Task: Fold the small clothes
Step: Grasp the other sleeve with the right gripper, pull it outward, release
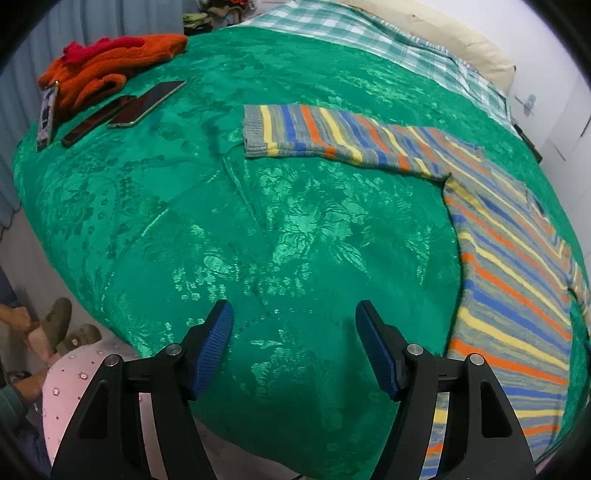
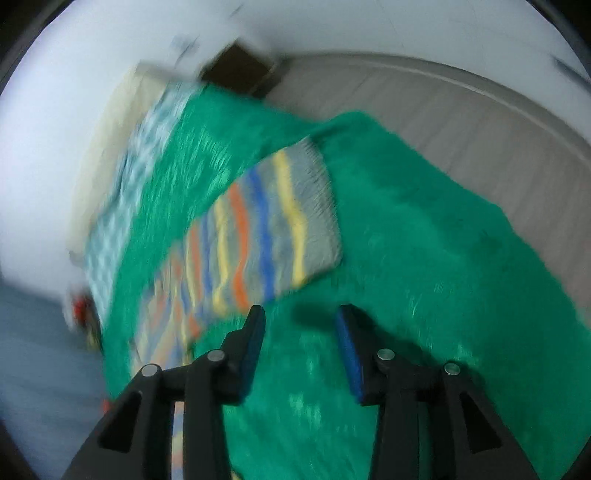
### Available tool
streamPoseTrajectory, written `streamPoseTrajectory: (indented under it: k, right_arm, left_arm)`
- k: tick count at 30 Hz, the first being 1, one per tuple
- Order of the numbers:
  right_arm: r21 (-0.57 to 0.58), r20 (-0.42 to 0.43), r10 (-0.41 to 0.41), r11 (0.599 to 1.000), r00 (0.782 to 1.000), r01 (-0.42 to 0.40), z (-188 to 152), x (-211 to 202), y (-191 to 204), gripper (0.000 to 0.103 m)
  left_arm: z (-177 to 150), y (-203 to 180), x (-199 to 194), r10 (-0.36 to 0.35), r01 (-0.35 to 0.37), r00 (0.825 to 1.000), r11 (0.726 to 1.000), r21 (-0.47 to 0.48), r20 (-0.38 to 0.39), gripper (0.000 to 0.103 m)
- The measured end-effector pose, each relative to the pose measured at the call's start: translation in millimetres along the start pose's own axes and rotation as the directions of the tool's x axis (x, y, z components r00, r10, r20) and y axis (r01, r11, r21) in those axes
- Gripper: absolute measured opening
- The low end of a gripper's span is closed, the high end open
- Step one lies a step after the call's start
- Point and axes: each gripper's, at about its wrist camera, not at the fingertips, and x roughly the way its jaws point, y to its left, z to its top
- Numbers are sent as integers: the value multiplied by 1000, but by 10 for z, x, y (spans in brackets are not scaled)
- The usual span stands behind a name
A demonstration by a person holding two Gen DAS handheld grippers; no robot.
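Your striped sweater (image 1: 509,258) lies flat on the bed's green bedspread (image 1: 258,229), with one sleeve (image 1: 332,134) stretched out sideways from its body. Beyond that sleeve's cuff, toward the bedspread's far corner, sit an orange garment (image 1: 110,70), two phones (image 1: 125,109) side by side and a small card (image 1: 47,116). Past the sweater lie a checked blanket (image 1: 369,33) and a cream pillow (image 1: 461,48). Nothing lies between you and the sweater.

Your left hand-held gripper (image 1: 294,314) hangs over bare bedspread beside the sweater's hem, jaws wide apart and holding nothing. Your right hand-held gripper (image 2: 300,314) has its jaws partly apart, empty, just short of the other sleeve (image 2: 266,229).

Only the left view shows the phones and someone's sandalled feet (image 1: 62,328) on the floor; only the blurred right view shows the second sleeve's cuff.
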Motion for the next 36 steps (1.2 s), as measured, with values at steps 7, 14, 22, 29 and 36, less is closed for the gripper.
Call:
streamPoseTrajectory:
  k: [7,14,22,29,36]
  right_arm:
    - [-164,133,-236,953,963,256,125,124,163,2]
    - [-356,193,-363,840,912,410,34,237,434,10]
    - [-491,319,-378,718,869,493,-478,-437,740,76]
    - [-662,275,-241,654,931,366,-1640,-908,898,87]
    - [-771,255,-227,538,940,339,-2448,-882,1303,87]
  left_arm:
    - [-12,139,-27,-19,19,1000,998,-63,1,71]
    - [2,127,-17,-18,18,1000,998,-58,-1,74]
    - [-99,-222,-278,-12,1,994,994,105,111,88]
    - [-231,-598,-389,-72,42,991,967,251,109,90]
    - [-368,-686,-591,-119,79,985,955,285,126,91]
